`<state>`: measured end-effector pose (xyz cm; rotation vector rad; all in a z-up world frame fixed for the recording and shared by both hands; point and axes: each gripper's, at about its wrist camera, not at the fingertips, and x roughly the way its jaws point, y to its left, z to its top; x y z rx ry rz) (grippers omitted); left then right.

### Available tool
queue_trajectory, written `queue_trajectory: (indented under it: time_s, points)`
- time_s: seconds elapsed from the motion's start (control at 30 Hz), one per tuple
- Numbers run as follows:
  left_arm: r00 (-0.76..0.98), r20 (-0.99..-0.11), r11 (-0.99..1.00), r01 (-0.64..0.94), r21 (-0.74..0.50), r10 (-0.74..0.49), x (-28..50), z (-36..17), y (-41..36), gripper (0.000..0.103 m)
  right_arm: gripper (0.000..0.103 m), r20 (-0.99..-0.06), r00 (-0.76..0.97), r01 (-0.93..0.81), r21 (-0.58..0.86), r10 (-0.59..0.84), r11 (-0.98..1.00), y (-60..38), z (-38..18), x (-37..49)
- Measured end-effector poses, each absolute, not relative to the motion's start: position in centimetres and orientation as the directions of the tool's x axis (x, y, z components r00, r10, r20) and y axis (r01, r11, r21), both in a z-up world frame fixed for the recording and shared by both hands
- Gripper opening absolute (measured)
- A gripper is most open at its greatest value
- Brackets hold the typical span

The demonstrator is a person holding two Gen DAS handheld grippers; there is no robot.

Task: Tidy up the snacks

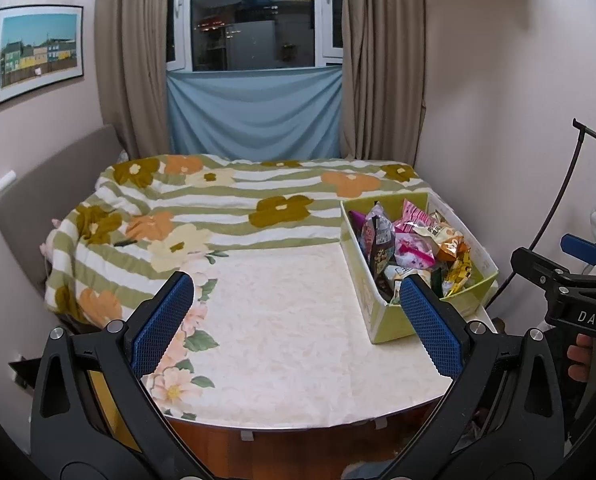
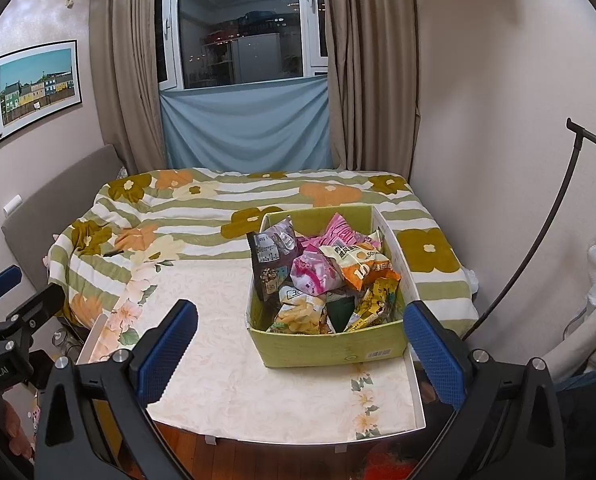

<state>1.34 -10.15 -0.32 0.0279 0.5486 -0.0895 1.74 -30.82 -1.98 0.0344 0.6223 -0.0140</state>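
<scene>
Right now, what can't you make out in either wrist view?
- Lower snack packets in the green cardboard box: right wrist view, hidden under the top packets, so no count.
- Box's near corner: left wrist view, covered by the left gripper's blue pad.
- Orange packet's small print: too small.
- Right gripper: left wrist view, cut off by the right edge.
- Red object under the table: dark, blurred.

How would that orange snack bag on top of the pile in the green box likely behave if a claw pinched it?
The orange snack bag looks puffed and crinkled, so probably light and floppy. Its glossy film may slip between pads. Lying loose on the other packets in the green box, it would likely lift free.
</scene>
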Motion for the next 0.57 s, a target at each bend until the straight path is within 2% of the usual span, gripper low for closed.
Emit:
queue_trajectory:
  time_s: [0.57]
  points:
    - [0.862, -0.505, 0.998, 0.062, 0.010, -0.048, 1.41, -0.02, -10.09, 0.102, 0.103, -0.585, 0.811, 0.023, 0.041, 0.005, 0.999, -30.98, -2.22, 1.80]
